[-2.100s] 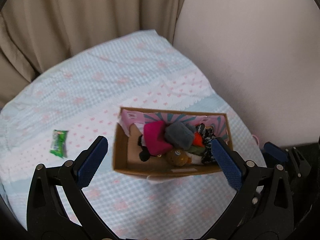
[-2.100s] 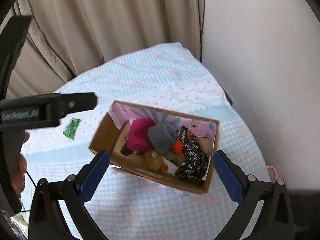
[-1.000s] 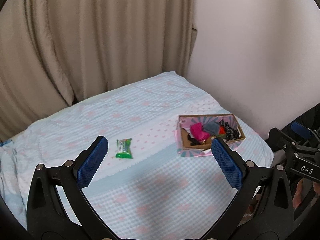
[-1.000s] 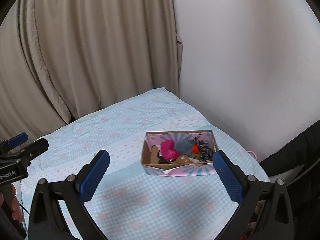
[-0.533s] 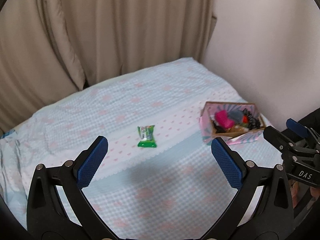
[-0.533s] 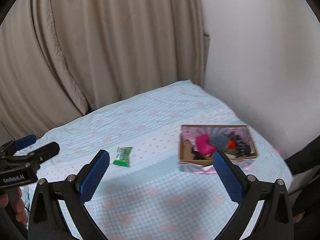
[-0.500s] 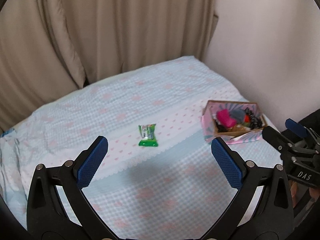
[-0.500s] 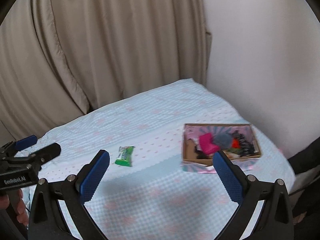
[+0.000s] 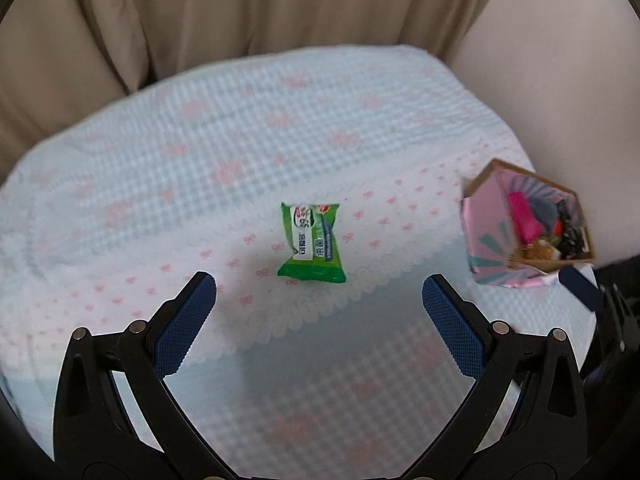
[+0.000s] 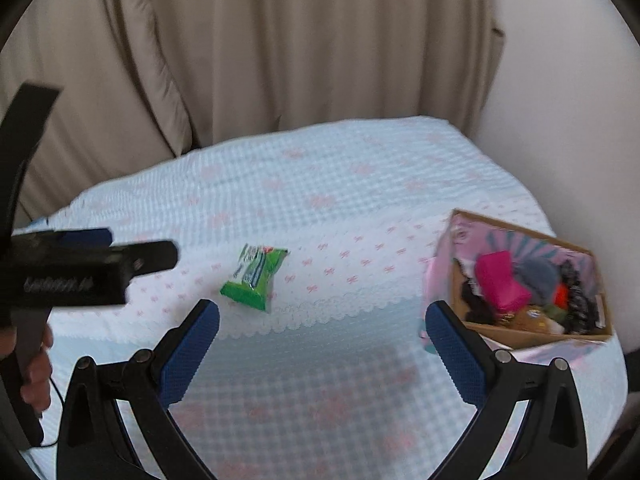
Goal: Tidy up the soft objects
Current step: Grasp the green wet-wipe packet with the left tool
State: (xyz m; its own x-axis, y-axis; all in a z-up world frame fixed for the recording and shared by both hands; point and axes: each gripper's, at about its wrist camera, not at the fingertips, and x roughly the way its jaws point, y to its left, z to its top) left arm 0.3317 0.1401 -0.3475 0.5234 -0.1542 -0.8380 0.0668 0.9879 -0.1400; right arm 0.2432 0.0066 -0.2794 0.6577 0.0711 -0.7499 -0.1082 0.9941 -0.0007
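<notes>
In the left wrist view, the left gripper [image 9: 319,290] is at the bottom of the frame with its blue pads [image 9: 185,322] spread wide and nothing between them. A green packet [image 9: 312,243] lies flat on the bed cover [image 9: 200,152], in the centre of the frame, just above the gap of the fingers. At the right edge sits a box [image 9: 486,236] with a pink patterned wall; inside it are soft things, among them a pink one [image 9: 524,214], a grey one and a black patterned one, packed close together. The tip of the right gripper [image 9: 584,290] shows at the lower right edge, just below the box. A beige curtain [image 9: 240,12] fills the top. In the right wrist view, the right gripper [image 10: 322,314] is also released, its pads [image 10: 188,354] far apart and empty. The packet [image 10: 256,278] is left of centre, just above the left pad. The box [image 10: 500,336] is at the right, behind the right pad, and the pink thing [image 10: 500,282] lies in its middle beside the grey one [image 10: 538,274]. The left gripper [image 10: 80,268] comes in from the left edge, held by a hand [image 10: 36,372]; it is blurred here.
</notes>
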